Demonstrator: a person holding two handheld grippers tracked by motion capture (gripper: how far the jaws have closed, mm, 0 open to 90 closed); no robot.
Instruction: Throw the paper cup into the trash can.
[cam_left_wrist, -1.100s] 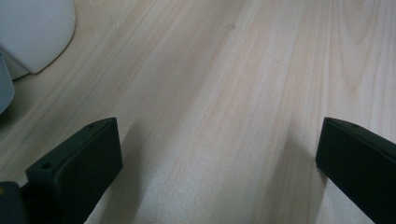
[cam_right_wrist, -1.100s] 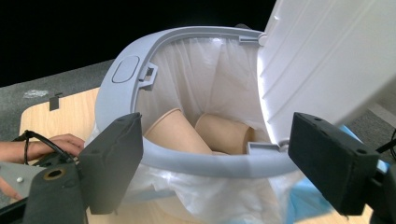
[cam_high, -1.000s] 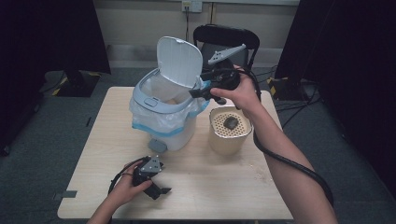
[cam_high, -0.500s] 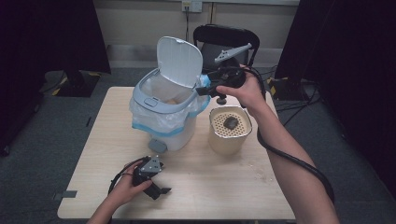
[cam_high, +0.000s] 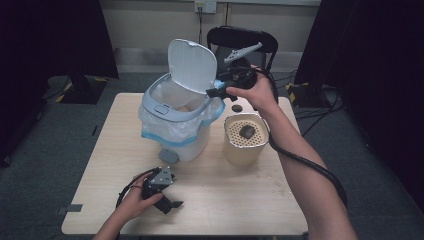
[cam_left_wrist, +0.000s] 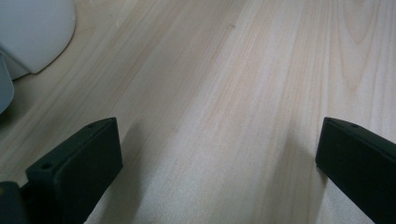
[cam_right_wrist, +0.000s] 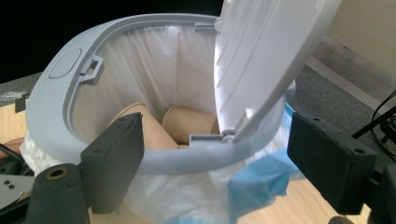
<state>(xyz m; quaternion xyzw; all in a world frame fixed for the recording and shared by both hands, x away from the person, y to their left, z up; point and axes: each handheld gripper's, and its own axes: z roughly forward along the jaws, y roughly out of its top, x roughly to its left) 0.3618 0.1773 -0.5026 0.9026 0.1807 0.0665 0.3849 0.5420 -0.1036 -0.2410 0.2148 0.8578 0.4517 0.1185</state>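
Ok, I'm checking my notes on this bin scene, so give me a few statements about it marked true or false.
1. The bin has its lid raised. True.
2. Paper cups lie inside the bin. True.
3. The right gripper holds a cup. False: its fingers stand open near the bin's rim with nothing between them.
4. The left gripper is by the bin's lid. False: it is low over the table, fingers open.
5. The beige container stands beside the bin, with a dark lump on its perforated top. True.
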